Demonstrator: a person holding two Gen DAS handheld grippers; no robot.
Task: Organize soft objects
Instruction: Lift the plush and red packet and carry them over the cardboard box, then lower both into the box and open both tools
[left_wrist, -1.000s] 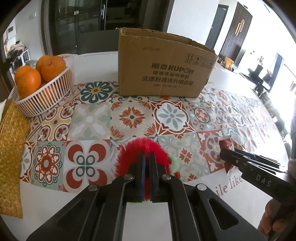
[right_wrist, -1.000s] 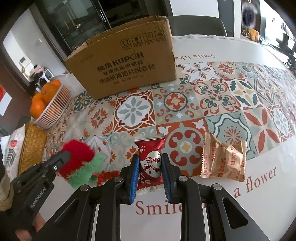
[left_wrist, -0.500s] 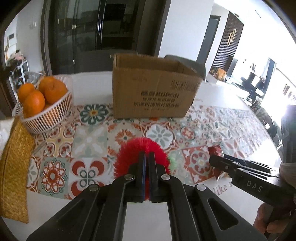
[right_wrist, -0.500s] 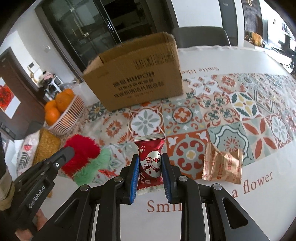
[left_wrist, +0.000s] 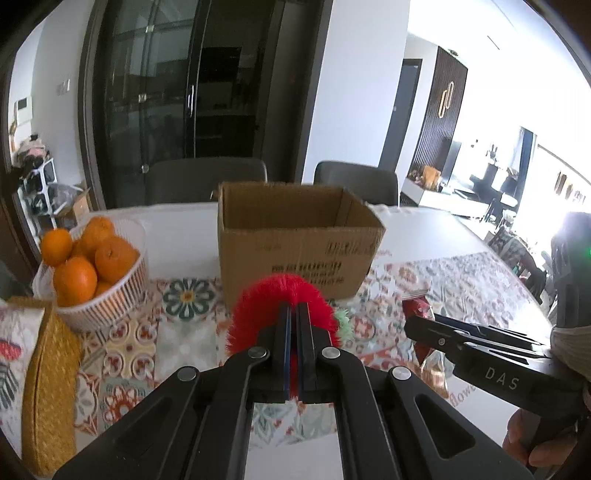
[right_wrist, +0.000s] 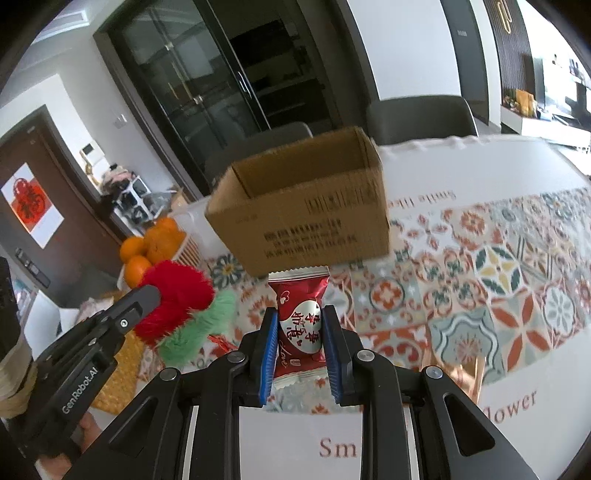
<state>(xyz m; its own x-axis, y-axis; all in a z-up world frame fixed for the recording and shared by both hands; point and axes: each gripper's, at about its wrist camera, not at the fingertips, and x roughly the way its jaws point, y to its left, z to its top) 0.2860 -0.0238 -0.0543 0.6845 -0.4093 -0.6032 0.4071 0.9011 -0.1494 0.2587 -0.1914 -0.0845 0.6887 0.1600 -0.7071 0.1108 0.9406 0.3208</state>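
My left gripper is shut on a fluffy red and green plush toy and holds it in the air in front of the open cardboard box. The toy also shows in the right wrist view, with its green tail hanging down. My right gripper is shut on a red snack packet and holds it above the table, short of the box. The packet shows in the left wrist view at the right gripper's tip.
A white basket of oranges stands left of the box. A yellow woven mat lies at the table's left edge. A gold snack packet lies on the patterned tablecloth to the right. Dark chairs stand behind the table.
Both grippers have risen with their loads, so the table sits lower and the box's open top now shows. The toy and the red packet left the table.
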